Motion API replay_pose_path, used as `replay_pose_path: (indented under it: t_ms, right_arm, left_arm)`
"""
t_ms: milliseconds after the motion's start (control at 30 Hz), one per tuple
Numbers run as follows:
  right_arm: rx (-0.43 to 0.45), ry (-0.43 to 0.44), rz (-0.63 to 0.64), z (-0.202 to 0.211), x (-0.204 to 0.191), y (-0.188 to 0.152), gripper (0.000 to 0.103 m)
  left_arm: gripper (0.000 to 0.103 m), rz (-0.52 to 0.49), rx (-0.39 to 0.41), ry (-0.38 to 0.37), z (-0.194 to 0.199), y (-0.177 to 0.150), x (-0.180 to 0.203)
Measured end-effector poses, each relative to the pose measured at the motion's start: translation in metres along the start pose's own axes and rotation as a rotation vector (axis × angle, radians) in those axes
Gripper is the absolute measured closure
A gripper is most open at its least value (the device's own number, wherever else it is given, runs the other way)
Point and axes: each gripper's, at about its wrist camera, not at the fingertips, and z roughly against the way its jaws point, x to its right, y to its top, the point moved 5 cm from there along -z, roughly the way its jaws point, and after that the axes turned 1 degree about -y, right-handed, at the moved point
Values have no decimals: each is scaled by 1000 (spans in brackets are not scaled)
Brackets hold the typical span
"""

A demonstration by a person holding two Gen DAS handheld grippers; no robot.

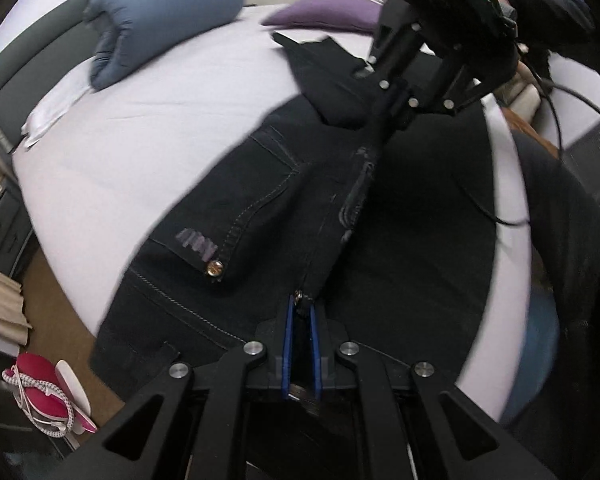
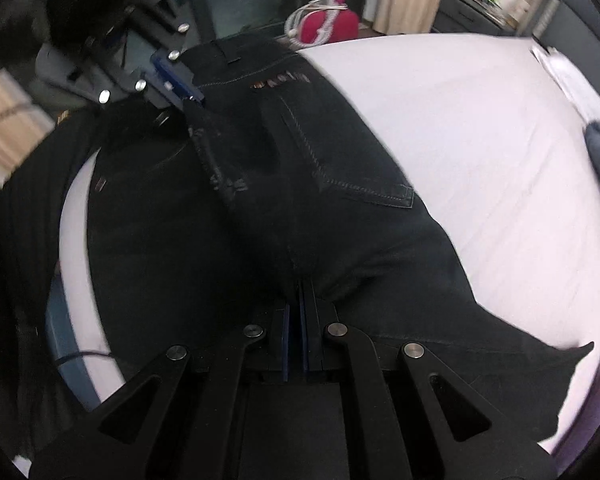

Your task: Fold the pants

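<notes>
Black jeans (image 1: pixel 260 184) lie on a pale lilac bed sheet (image 1: pixel 148 128), a stitched back pocket (image 2: pixel 340 152) facing up. At the bottom of the left wrist view my left gripper (image 1: pixel 300 308) is shut on the waistband near a rivet. My right gripper (image 1: pixel 376 120) comes in from the upper right and pinches a raised ridge of the same fabric. In the right wrist view the right gripper (image 2: pixel 299 292) is shut on dark cloth further along the pants. There the left gripper (image 2: pixel 194 100) shows at upper left with its blue pads clamped on the waistband. The views are motion-blurred.
A blue rolled duvet (image 1: pixel 160 12) and a purple pillow (image 1: pixel 332 10) lie at the head of the bed. A pink object with a white cord (image 1: pixel 40 384) sits on the floor beside the bed edge. A person's dark sleeve (image 1: pixel 560 20) and a cable cross the right side.
</notes>
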Motion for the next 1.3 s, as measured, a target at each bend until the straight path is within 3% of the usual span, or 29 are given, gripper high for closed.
replay_pose_path:
  t_ms: [133,233,567,700,833,1167,1300]
  right_arm:
    - [-74,-125,176,4,-64,-36,100]
    - [-96,-174,234,13,-108,-55,100]
    - [-121,-287,255,46,-225,-102,100]
    - [-120,-298,235,54,-259,-100,100]
    - [-132,-308,229,60,-254,-97,100]
    - [-141,-328,183,78,-273,-161,100]
    - [-109,-329,145,57,-249,-151,98]
  left_arm:
    - [96,-42,-31,-18,-5,-8,30]
    - [96,-60,-44,-48,-6,-11,45]
    - [96,-77,-78,-106,-10,-6,68]
    - [96,-96,-87,-105,-4,-10,71]
    - [96,-84,-88,-111,-1,-19,70]
    - [96,-56,-82,-111,-8,-26,62]
    - [88,-23,-70,-109,-2,-27,60]
